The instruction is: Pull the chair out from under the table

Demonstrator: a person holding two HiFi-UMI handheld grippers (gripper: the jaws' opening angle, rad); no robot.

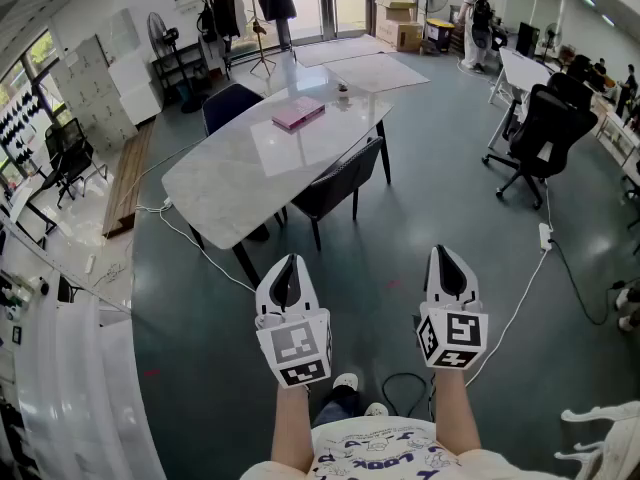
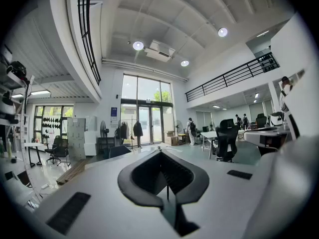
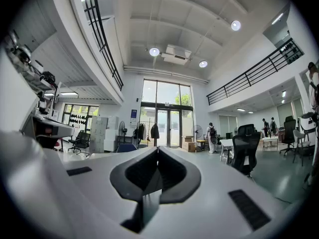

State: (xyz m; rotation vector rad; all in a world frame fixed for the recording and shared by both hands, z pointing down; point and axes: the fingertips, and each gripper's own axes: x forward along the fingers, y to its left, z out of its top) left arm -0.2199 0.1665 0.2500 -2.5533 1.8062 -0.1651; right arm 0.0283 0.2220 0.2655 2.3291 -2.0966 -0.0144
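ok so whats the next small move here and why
Probably walk forward and carry both grippers toward the dark chair tucked under the near edge of the table. The left gripper and right gripper are shut, empty and well short of it, so nothing can be gripped yet.
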